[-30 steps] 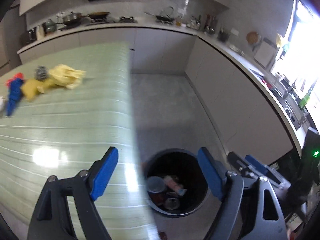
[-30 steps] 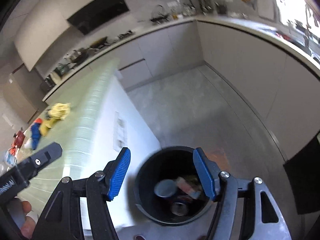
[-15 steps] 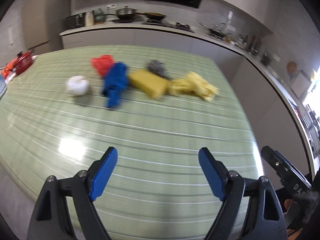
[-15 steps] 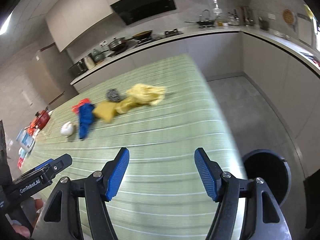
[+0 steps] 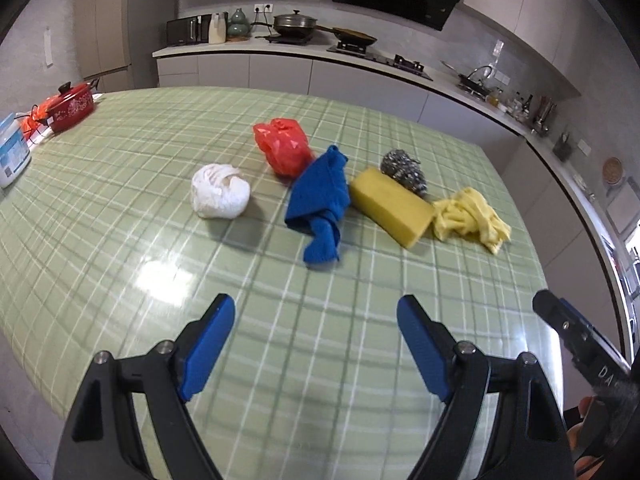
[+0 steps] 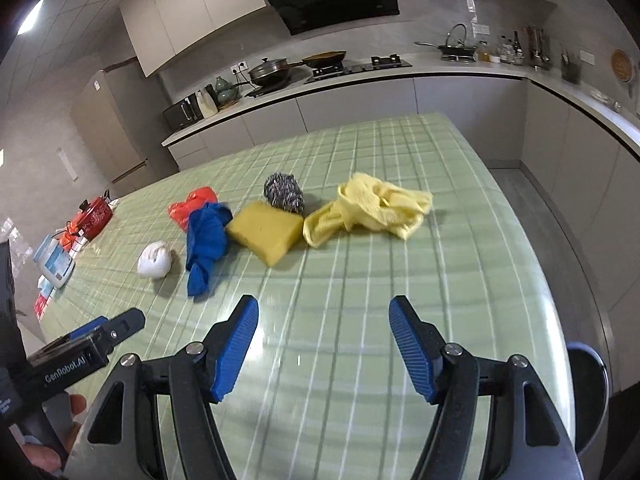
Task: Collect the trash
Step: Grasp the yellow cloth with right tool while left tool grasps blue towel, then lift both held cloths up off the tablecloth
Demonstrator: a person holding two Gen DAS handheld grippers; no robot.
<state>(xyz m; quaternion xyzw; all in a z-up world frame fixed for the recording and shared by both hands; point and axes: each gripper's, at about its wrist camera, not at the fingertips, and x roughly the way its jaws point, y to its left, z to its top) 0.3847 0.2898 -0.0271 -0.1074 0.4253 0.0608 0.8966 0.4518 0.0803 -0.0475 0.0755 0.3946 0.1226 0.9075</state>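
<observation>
On the green checked table (image 5: 120, 240) lies a row of items: a white crumpled wad (image 5: 219, 197) (image 6: 155, 259), a red plastic bag (image 5: 284, 146) (image 6: 188, 208), a blue cloth (image 5: 322, 204) (image 6: 206, 240), a yellow sponge (image 5: 392, 206) (image 6: 266, 230), a steel scourer (image 5: 404, 170) (image 6: 283, 192) and a yellow cloth (image 5: 470, 218) (image 6: 372, 208). My left gripper (image 5: 316, 344) is open and empty, well short of the blue cloth. My right gripper (image 6: 324, 344) is open and empty, short of the sponge. The black bin's rim (image 6: 588, 364) shows past the table's right edge.
A red pot (image 5: 72, 106) (image 6: 94, 214) and a white tub (image 5: 10, 150) (image 6: 54, 264) stand at the table's far left. Kitchen counters with pans (image 6: 276, 70) run along the back and right walls. The floor (image 6: 560, 208) lies right of the table.
Both grippers swung from over the bin on the floor to face the table. The row of items now fills both views. Both stayed open and empty.
</observation>
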